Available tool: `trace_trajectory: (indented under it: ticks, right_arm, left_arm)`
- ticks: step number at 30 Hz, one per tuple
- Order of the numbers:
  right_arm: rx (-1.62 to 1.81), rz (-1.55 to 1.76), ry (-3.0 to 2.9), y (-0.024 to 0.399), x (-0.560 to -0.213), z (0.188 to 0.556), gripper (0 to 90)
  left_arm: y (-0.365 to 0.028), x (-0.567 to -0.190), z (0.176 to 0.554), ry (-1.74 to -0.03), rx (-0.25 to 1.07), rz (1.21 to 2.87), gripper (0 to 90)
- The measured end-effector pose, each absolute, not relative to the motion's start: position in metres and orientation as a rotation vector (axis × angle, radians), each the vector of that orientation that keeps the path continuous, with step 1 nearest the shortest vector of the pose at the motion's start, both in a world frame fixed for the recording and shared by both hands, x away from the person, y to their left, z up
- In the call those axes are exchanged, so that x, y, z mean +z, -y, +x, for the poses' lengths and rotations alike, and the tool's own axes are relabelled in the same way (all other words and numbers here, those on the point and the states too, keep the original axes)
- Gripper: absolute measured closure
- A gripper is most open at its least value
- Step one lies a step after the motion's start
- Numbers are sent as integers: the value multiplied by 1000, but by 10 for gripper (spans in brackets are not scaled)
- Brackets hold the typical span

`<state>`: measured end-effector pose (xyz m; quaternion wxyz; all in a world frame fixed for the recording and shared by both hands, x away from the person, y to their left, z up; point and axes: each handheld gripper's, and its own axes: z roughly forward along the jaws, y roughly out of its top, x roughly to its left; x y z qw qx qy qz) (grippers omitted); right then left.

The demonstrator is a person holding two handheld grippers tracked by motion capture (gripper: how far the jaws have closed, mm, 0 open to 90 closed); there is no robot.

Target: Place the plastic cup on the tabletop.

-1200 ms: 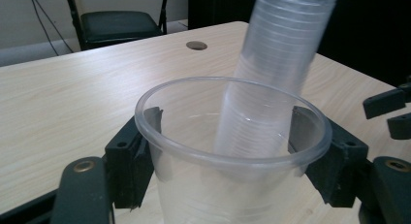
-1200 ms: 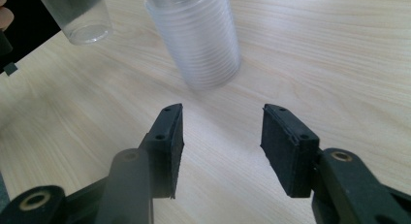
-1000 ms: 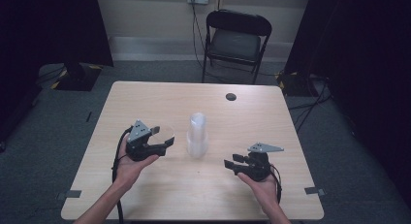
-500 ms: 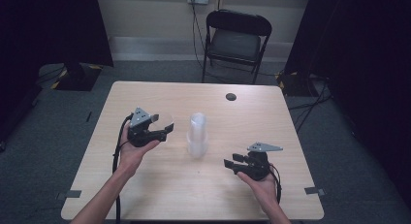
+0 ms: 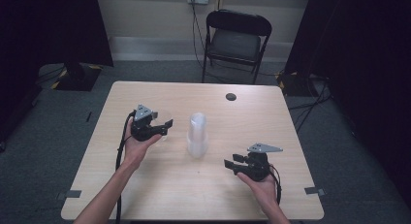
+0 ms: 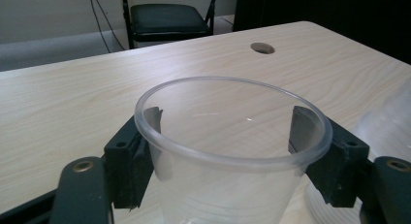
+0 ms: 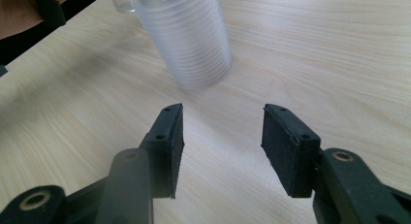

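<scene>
Wooden table [image 5: 145, 195] with a chair [image 5: 236, 42] behind. Left gripper [image 6: 228, 151] clamped around a clear cup [image 6: 232, 136] (beside the cup stack [image 5: 197, 135]). Right gripper [image 7: 220, 146] spread wide, holding nothing.

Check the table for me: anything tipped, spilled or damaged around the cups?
Nothing stands out. The stack of clear cups stands upright mid-table, with no spill on the table. The left hand-held gripper holds a single clear cup upright, undamaged. The right hand-held gripper is open and empty.
</scene>
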<state>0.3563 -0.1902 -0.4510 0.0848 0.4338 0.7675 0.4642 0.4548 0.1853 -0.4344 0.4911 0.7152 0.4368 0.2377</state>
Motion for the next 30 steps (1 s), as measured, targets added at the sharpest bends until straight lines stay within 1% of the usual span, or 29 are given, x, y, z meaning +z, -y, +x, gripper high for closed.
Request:
trace_trajectory:
  ticks: [3, 5, 7, 9, 11, 16, 24, 30]
  right_arm:
    - [1389, 1293, -2280, 190, -450, 355, 501]
    - [1386, 1298, -2276, 190, -450, 355, 502]
    - [1376, 1305, -2287, 190, -452, 356, 503]
    - [1371, 1294, -2299, 189, -453, 356, 503]
    - [1370, 1291, -2306, 188, -453, 355, 503]
    - [1360, 1295, -2306, 188, -453, 356, 506]
    - [1354, 1303, -2303, 189, -453, 356, 507]
    - [1353, 1304, -2301, 189, -453, 355, 507]
  left_arm:
    - [-183, -441, 460, -1058, 587, 1729, 280]
    - [-185, -445, 464, -1061, 556, 1728, 278]
    - [-185, -449, 467, -1067, 604, 1750, 278]
    - [-185, -450, 468, -1074, 592, 1740, 278]
    - [-184, -451, 470, -1093, 613, 1738, 278]
    - [-183, -459, 475, -1101, 610, 1746, 277]
    - [-183, -462, 476, -1097, 601, 1770, 273]
    - [-185, -462, 475, -1112, 587, 1778, 247]
